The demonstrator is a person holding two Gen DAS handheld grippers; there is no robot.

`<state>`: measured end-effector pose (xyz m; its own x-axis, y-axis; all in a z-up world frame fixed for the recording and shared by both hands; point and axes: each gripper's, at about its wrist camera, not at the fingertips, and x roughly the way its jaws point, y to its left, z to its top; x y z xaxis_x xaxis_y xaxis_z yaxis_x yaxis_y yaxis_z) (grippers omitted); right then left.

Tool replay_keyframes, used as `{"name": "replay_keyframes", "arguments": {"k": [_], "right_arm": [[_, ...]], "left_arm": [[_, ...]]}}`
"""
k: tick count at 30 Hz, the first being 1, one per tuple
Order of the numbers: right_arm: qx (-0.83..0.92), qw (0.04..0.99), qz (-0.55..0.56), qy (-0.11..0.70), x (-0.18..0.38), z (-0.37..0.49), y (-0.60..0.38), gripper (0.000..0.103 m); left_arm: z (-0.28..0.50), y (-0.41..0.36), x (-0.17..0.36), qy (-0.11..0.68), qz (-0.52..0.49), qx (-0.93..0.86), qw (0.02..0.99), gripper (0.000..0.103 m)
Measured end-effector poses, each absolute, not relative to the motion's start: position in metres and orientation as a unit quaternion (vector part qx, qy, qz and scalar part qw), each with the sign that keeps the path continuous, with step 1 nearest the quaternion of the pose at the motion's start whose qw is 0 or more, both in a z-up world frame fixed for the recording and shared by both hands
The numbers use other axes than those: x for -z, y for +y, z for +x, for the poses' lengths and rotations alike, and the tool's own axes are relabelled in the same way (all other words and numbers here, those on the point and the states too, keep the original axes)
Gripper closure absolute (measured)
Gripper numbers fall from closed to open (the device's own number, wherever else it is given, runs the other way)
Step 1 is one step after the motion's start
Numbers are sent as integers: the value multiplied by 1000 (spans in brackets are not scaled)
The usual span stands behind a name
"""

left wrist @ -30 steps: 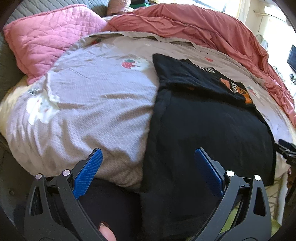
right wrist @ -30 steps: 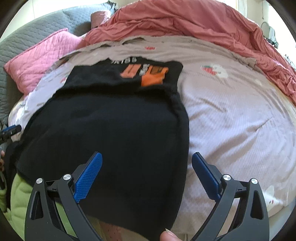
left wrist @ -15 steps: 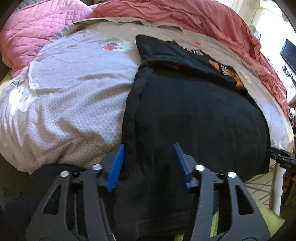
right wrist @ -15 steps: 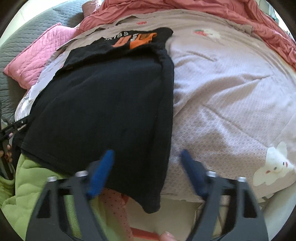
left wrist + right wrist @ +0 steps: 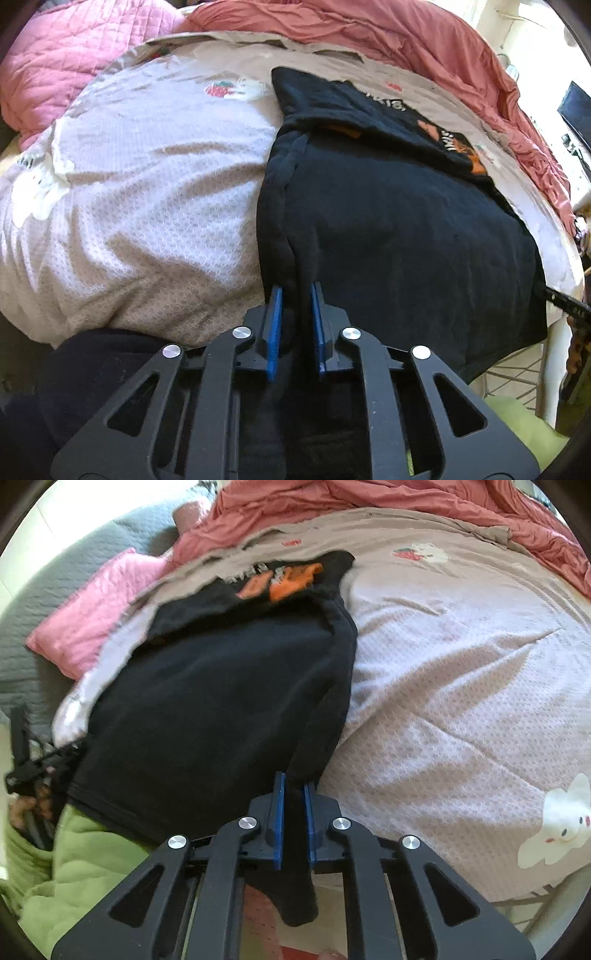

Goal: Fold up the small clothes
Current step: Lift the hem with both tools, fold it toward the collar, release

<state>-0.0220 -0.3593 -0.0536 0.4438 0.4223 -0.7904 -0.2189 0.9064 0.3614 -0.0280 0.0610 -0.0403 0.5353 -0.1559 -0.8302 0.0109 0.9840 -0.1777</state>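
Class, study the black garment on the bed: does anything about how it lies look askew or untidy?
Yes. The black garment lies slanted across the bedspread, its near hem hanging over the bed's edge, and its printed far end is rumpled.

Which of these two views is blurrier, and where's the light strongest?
Right wrist view is blurrier: the print on the black shirt smears and the left gripper streaks. Left wrist view stays sharp, blown out at the upper right beyond the red quilt. Both bend the bedspread with fisheye.
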Motion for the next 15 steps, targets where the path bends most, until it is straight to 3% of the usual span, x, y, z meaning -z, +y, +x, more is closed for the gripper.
{"name": "replay_keyframes", "arguments": {"k": [15], "right_arm": [[-223, 896, 151, 352, -14, 46, -365, 95]], "left_arm": [[31, 89, -12, 420, -153, 54, 893, 97]]}}
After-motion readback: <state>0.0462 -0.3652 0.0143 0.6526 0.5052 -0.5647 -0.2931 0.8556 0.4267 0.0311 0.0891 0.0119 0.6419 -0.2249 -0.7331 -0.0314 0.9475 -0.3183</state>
